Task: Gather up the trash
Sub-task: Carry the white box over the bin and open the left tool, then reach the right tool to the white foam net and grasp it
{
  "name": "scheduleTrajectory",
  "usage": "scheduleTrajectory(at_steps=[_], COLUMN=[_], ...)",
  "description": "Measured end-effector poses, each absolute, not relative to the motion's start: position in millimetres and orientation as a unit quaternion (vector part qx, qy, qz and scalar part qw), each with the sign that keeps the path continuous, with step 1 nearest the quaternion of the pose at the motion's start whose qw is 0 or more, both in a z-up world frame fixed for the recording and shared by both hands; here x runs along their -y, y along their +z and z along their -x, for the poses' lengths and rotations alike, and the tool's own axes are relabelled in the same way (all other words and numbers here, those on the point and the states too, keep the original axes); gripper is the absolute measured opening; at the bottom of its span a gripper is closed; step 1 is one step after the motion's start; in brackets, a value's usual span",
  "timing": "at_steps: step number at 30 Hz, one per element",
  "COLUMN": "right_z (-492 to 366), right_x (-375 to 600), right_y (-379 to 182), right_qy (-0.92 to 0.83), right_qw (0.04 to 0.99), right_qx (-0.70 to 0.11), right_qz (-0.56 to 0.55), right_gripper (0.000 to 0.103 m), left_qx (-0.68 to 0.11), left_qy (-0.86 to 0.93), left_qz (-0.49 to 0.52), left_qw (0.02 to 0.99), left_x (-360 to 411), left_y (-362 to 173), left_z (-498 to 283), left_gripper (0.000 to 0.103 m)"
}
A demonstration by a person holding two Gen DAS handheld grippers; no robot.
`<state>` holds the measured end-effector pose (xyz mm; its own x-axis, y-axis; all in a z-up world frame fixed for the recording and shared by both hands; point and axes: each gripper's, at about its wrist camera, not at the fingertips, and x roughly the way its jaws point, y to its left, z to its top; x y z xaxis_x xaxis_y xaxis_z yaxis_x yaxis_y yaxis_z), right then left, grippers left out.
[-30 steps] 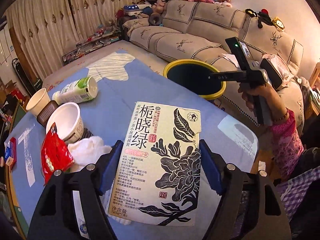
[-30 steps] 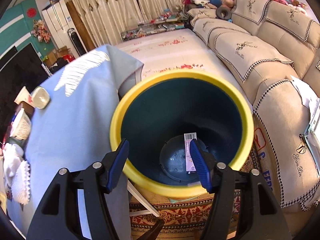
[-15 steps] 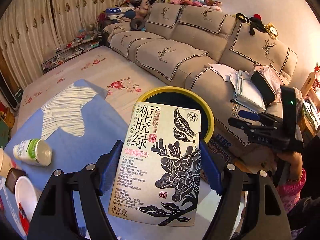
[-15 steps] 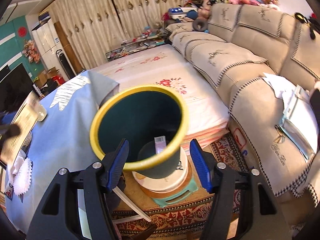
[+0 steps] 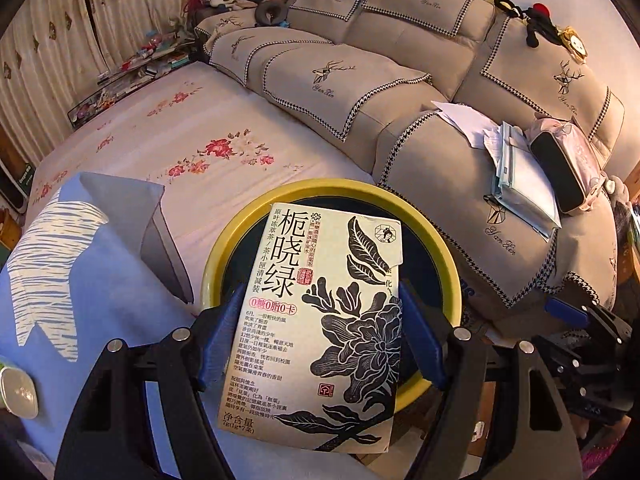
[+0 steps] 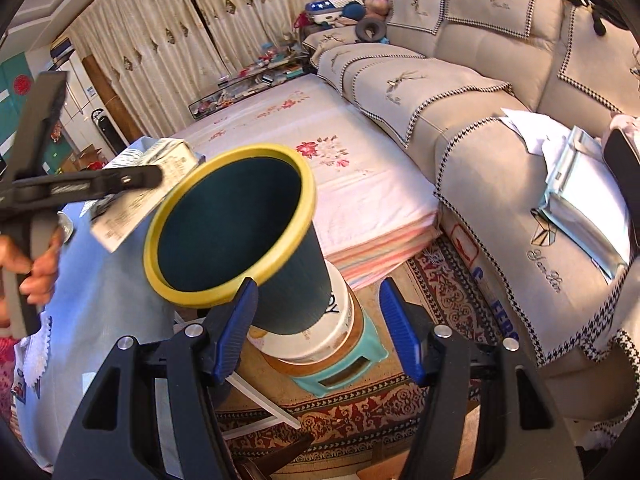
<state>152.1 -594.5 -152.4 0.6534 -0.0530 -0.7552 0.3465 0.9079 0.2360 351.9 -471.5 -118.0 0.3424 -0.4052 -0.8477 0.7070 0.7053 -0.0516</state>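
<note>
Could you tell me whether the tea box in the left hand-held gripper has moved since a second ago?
Yes. The tea box, which was over the blue tablecloth beside the cups, now sits in front of the yellow-rimmed bin by the sofa.

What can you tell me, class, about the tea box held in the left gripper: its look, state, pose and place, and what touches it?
The tea box is a flat, pale cream carton that looks like cardboard, printed with large black Chinese characters and a black flower-and-leaf design. The left gripper clamps its two side edges with blue fingers. Its printed face is turned to the camera. It hangs over the mouth of the yellow-rimmed trash bin, not yet dropped in; nothing else touches it.
</note>
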Motion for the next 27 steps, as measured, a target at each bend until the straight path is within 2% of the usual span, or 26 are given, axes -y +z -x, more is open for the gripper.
scheduleTrajectory(at_steps=[7,9,13,18,22,27], right_z=[-148,-147,-148,-146,-147,-153], right_x=[597,595,590,578,564,536], right_y=[-156,-156,-156,-151,-149,-144], right_qy=[-0.109,-0.106,-0.099,-0.085,-0.075,-0.049], right_qw=[0.887,0.888,0.888,0.892,0.893,0.897], right_qx=[-0.405,-0.405,-0.406,-0.401,-0.404,-0.407], right_qz=[-0.192,-0.192,-0.191,-0.189,-0.182,-0.164], right_gripper=[0.061,0.062,0.063,0.063,0.064,0.064], left_qx=[-0.473,-0.465,-0.440,-0.407,-0.360,-0.319], left_qy=[-0.328,-0.324,-0.317,-0.317,-0.302,-0.260], left_qz=[-0.154,-0.150,-0.140,-0.098,-0.068,-0.036], left_qw=[0.803,0.810,0.828,0.851,0.880,0.911], left_x=[488,482,455,408,351,267], left_y=[-133,-125,-92,-37,5,36], left_z=[-375,-373,-362,-332,-291,-235], left_gripper=[0.076,0.084,0.093,0.093,0.098,0.098])
